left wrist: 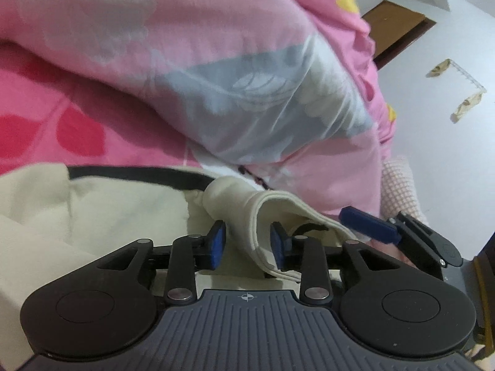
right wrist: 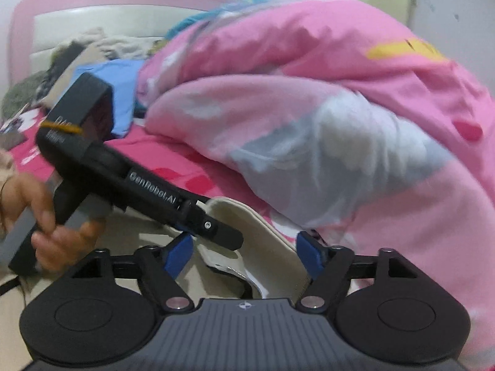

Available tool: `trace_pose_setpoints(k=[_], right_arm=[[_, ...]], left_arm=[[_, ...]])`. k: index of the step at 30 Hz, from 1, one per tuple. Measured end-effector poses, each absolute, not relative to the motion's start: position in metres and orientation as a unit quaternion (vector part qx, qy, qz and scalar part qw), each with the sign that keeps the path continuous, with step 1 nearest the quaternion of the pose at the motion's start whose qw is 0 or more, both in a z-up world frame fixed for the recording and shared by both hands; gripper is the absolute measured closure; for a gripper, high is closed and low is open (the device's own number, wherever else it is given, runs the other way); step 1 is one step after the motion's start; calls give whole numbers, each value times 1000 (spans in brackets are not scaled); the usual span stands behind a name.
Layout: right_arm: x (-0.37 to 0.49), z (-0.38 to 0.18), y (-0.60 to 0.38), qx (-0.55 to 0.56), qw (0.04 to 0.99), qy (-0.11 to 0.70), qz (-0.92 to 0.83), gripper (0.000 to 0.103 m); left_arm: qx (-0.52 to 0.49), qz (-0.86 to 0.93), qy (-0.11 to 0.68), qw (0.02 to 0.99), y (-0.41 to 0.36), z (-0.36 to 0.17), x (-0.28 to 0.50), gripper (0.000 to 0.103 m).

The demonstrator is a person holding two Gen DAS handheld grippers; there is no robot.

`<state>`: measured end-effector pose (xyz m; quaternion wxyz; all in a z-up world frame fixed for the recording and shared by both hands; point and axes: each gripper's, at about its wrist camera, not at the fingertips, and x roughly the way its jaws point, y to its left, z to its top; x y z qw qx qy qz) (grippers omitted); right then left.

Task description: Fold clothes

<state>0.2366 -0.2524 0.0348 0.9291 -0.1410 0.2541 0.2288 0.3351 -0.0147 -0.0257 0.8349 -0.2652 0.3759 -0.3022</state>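
Both grippers open at cream garment [left wrist: 92, 204]: left gripper [left wrist: 247, 244] straddles hem band; right gripper [right wrist: 244, 253] spread wide, band running forward between fingers.

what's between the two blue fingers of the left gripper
A stitched edge of the cream garment runs between the left gripper fingers, seen in the left wrist view.

left wrist: low, close over bed | right wrist: likewise | shared: pink duvet [left wrist: 216, 46]

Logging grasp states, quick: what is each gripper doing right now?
Left gripper: open, fingers either side of the cream garment edge.
Right gripper: open wide, garment between, ungripped.
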Motion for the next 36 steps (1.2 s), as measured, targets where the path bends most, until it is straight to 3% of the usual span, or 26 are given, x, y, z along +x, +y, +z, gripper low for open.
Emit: trace_pose_setpoints(k=[3,17,19,27,30,36], right_arm=[[239,43,-255,-146,929,246,236,5],[304,31,-240,-152,865,383,287,3],[308,28,-240,-163,866,391,266,9],[305,26,-251,-173,880,384,221,81],[294,22,-244,-218,886,354,206,87],[259,-6,-211,-391,860,271,183,89]], left_arm=[[-267,-305,365,838,-6,-20,331,68],[-266,-296,332,855,13,-13,325,67],[-253,-293,324,863,15,-11,324,67],[-184,-291,308,887,9,-5,316,67],[-185,-290,308,887,7,-4,316,67],[-198,-292,297,887,-8,5,321,66]])
